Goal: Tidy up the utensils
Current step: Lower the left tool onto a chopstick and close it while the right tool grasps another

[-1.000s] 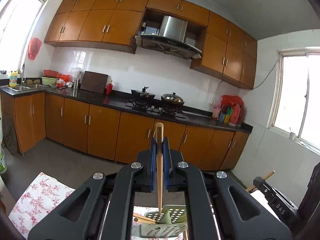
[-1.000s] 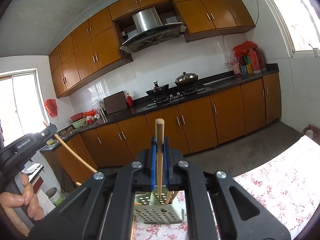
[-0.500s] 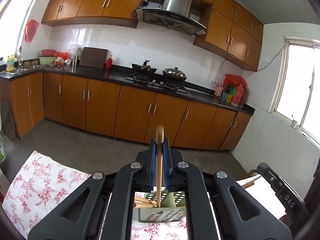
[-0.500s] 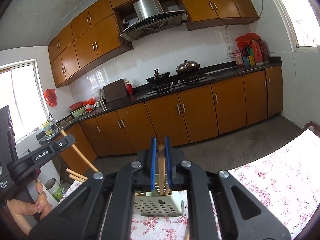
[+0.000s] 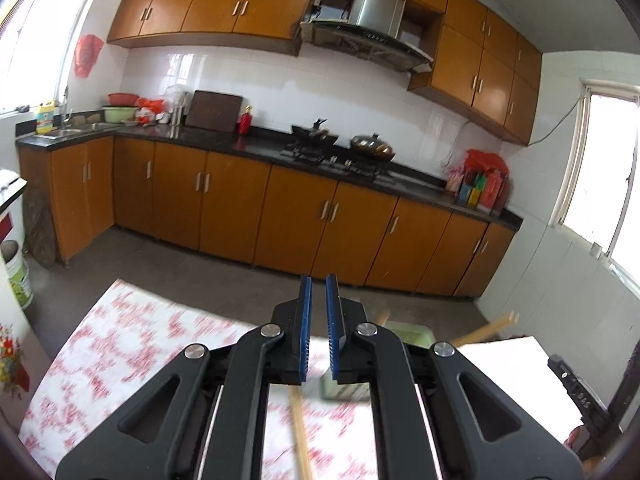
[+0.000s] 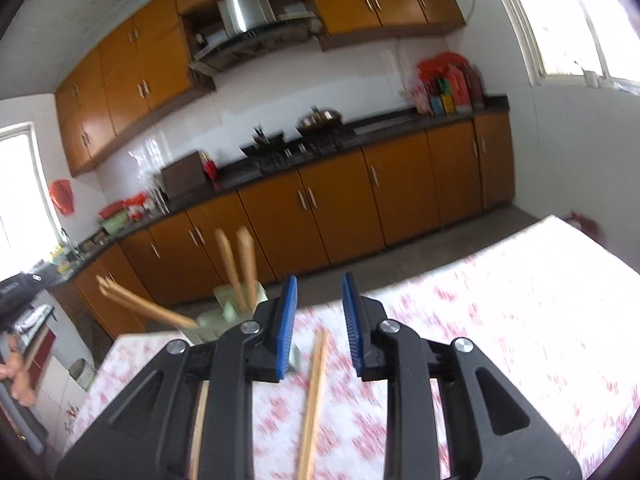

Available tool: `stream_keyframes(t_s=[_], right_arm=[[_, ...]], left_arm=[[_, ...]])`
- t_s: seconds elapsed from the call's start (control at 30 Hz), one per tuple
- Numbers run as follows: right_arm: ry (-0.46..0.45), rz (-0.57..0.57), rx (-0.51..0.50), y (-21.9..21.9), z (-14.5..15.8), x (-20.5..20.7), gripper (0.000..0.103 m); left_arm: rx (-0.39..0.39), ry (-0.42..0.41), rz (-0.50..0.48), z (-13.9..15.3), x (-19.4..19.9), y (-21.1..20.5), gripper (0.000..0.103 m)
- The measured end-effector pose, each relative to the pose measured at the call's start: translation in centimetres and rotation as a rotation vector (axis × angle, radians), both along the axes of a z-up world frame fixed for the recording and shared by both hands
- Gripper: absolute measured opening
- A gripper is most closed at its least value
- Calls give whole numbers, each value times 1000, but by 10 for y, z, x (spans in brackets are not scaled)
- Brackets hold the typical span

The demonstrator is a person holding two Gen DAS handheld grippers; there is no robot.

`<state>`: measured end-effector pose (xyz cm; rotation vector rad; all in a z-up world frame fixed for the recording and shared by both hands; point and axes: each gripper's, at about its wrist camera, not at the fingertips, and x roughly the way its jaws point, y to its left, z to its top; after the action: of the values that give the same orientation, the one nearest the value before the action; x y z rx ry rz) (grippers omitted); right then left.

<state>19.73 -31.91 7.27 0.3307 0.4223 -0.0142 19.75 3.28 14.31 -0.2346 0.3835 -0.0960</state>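
While several chopsticks (image 6: 234, 270) already stand in the green holder (image 6: 224, 312) at the worktop's (image 6: 500, 300) far edge, the right claw (image 6: 318, 322) has just been opening, empty; the left claw (image 5: 316, 330) is nearly together, empty. Two loose chopsticks (image 6: 314, 396) remain.

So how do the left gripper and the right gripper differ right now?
The left gripper's jaws stand almost together; the right gripper's jaws stand clearly apart and have just been opening. Nothing sits between the left gripper's jaws, a chopstick showing only below them; the right gripper has a loose chopstick showing between its jaws, touched by neither. Both are black with blue pads, over the flowered tablecloth.
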Motion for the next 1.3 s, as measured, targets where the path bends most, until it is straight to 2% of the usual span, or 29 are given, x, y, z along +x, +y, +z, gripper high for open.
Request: stream_keyframes(t_s=[0.13, 0.23, 0.37, 0.57, 1.03, 1.17, 1.3], right_arm=[[205, 17, 1, 2, -66, 8, 26], [353, 90, 51, 16, -117, 21, 25], [439, 162, 65, 43, -155, 29, 22], [464, 202, 9, 71, -168, 43, 18], [463, 139, -189, 85, -176, 55, 8], [468, 35, -123, 56, -177, 56, 8], [467, 26, -104, 45, -178, 54, 8]], left_arm=[[52, 106, 14, -48, -7, 10, 8], [104, 206, -4, -90, -2, 10, 8], [85, 345, -40, -141, 6, 12, 8], [34, 446, -69, -185, 8, 14, 8], [-15, 498, -152, -208, 16, -1, 8], [-30, 506, -196, -212, 17, -12, 8], [-39, 522, -231, -220, 18, -25, 8]])
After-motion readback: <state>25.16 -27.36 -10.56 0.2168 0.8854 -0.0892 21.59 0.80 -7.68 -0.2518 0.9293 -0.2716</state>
